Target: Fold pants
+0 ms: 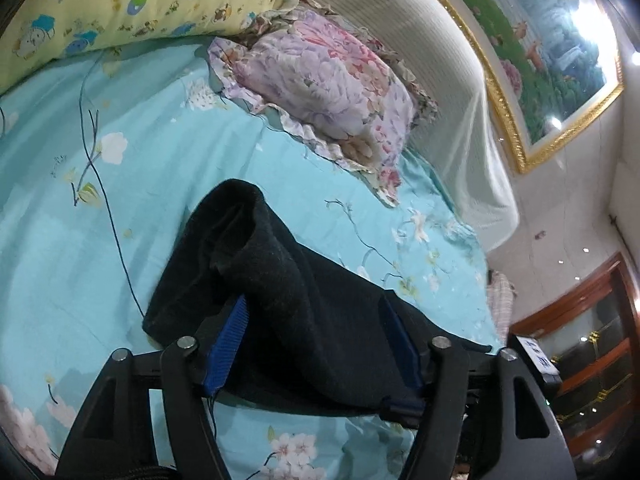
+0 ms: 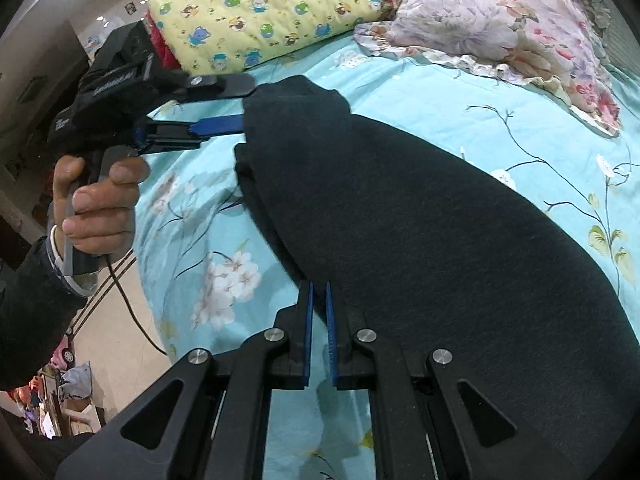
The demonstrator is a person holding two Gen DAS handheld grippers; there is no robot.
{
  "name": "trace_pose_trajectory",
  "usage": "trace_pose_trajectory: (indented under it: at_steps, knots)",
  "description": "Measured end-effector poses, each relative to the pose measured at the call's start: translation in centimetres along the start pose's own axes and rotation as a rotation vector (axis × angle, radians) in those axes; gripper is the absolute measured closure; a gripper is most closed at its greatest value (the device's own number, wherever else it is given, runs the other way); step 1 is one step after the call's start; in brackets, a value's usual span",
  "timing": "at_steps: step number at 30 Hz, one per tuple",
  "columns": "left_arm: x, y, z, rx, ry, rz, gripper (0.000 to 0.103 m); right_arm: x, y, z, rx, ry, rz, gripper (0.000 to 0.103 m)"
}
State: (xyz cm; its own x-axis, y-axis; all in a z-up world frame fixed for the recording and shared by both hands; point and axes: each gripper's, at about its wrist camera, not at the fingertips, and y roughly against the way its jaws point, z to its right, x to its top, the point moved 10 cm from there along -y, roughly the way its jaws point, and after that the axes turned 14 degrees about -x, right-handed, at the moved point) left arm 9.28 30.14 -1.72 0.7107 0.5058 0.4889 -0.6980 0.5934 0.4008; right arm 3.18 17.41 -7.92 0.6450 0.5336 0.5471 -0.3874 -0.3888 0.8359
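Note:
Dark grey pants [image 2: 420,220] lie lengthwise on the light blue floral bed sheet [image 2: 460,92]. My right gripper [image 2: 319,286] is shut at their near left edge, its blue pads close together with the fabric edge at the tips. In the right wrist view a hand holds my left gripper [image 2: 248,102] at the far end of the pants, jaws apart around the cloth. In the left wrist view, that end of the pants [image 1: 280,264] is bunched loosely between the wide-set blue pads of the left gripper [image 1: 314,300], which do not press on it.
A floral pillow [image 1: 328,92] and a yellow cartoon-print quilt [image 1: 120,4] lie at the head of the bed. A padded headboard [image 1: 420,40] and a gold-framed picture [image 1: 552,64] are behind. The bed's left edge drops to a tiled floor [image 2: 116,320], with a black cable [image 2: 132,312] hanging there.

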Motion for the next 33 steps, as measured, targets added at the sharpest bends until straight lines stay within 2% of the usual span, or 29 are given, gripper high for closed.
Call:
trace_pose_trajectory:
  at_steps: [2, 3, 10, 15, 18, 19, 20, 21, 22, 23, 24, 28, 33]
  knots:
    - [-0.1, -0.2, -0.1, 0.033, -0.009, -0.008, 0.081, -0.1, 0.1, -0.4, -0.007, 0.017, 0.007, 0.096]
    - [-0.2, -0.3, -0.5, 0.055, 0.002, -0.017, 0.087, -0.1, 0.2, -0.5, -0.011, 0.022, 0.01, 0.096]
    - [-2.8, 1.3, -4.2, 0.15, 0.066, 0.012, 0.094, 0.0, 1.0, -0.3, 0.004, 0.012, 0.025, 0.096]
    - [-4.8, 1.8, -6.1, 0.172, 0.11, 0.022, 0.094, 0.1, 1.3, 0.7, 0.007, -0.027, 0.03, 0.096]
    - [-5.1, 2.3, -6.1, 0.181, 0.129, 0.041, 0.092, 0.2, 1.4, 2.0, 0.004, -0.081, 0.025, 0.095]
    - [-5.0, 2.8, -6.1, 0.205, 0.136, 0.053, 0.089, 0.3, 1.6, 2.6, 0.0, -0.101, 0.026, 0.095]
    - [-5.0, 3.2, -6.1, 0.225, 0.136, 0.06, 0.078, 0.4, 1.7, 3.4, -0.007, -0.124, 0.028, 0.092]
    - [-4.9, 3.6, -6.1, 0.243, 0.135, 0.071, 0.072, 0.5, 1.9, 4.2, -0.019, -0.147, 0.029, 0.08]
    - [-4.9, 4.2, -6.1, 0.271, 0.134, 0.088, 0.061, 0.6, 2.0, 4.8, -0.026, -0.162, 0.031, 0.07]
    - [-4.8, 4.5, -6.1, 0.285, 0.137, 0.091, 0.051, 0.8, 2.2, 5.7, -0.034, -0.184, 0.037, 0.05]
    - [-4.9, 4.8, -6.1, 0.293, 0.141, 0.092, 0.048, 1.1, 2.4, 6.7, -0.049, -0.209, 0.053, 0.041]
    - [-5.1, 4.8, -6.3, 0.294, 0.175, 0.08, 0.04, 2.3, 3.1, 9.9, -0.067, -0.276, 0.083, 0.041]
    - [-5.4, 3.4, -6.7, 0.304, 0.207, 0.061, 0.038, 4.4, 2.7, 14.8, -0.091, -0.379, 0.103, 0.041]
